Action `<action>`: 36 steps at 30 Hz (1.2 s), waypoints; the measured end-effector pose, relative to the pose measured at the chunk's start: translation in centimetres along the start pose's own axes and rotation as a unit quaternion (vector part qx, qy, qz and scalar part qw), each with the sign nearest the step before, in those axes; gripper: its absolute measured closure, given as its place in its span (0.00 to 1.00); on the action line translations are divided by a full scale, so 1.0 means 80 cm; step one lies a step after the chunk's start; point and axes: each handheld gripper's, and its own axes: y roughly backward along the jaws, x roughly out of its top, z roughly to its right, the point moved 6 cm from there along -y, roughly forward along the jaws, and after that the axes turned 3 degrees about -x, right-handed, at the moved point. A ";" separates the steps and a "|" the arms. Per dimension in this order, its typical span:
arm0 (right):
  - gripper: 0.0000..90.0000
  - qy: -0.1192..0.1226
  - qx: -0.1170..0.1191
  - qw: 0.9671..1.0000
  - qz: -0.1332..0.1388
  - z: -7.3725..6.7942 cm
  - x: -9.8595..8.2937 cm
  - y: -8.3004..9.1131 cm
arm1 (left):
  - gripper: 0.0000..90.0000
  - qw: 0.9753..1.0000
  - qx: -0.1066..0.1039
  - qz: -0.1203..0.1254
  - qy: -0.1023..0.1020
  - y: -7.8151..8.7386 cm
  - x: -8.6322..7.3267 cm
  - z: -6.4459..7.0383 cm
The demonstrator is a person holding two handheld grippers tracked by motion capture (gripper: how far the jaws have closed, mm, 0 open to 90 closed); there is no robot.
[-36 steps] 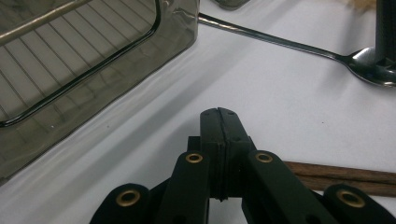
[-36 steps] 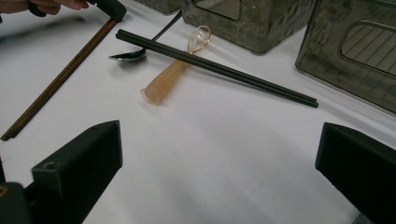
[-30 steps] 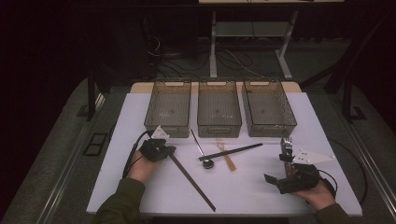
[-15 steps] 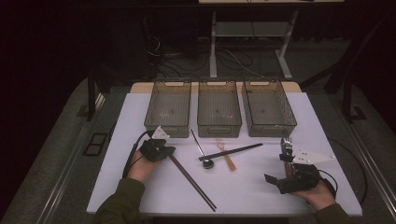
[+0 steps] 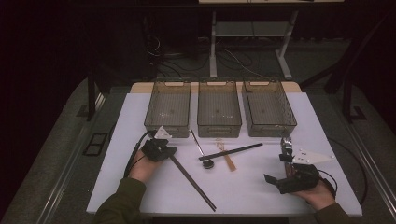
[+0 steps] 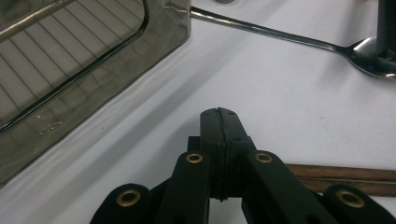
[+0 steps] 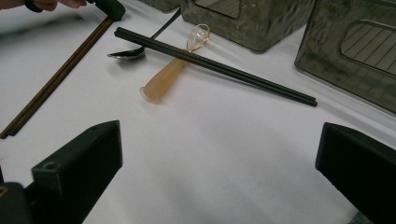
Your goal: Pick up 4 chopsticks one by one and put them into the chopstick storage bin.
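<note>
My left gripper rests shut on the white table by the near end of a pair of brown chopsticks; in its own view the jaws are pressed together with nothing between them, and the brown chopsticks lie beneath at the right. A metal spoon, a pair of black chopsticks and an amber plastic spoon lie mid-table. My right gripper sits at the front right, wide open and holding nothing, facing the black chopsticks, which lie across the amber spoon.
Three smoky clear bins stand in a row at the back of the table; the left bin's corner is close to my left gripper. The white surface between the two hands is bare.
</note>
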 end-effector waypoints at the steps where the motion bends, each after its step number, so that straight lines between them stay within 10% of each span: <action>1: 0.00 -0.001 0.000 1.000 0.000 0.000 0.000 0.000 | 1.00 1.000 0.001 -0.002 -0.001 0.000 0.000 0.000; 36: 0.00 -0.001 -0.001 1.000 0.000 0.001 -0.001 0.001 | 1.00 1.000 -0.002 -0.030 -0.002 0.018 -0.016 -0.002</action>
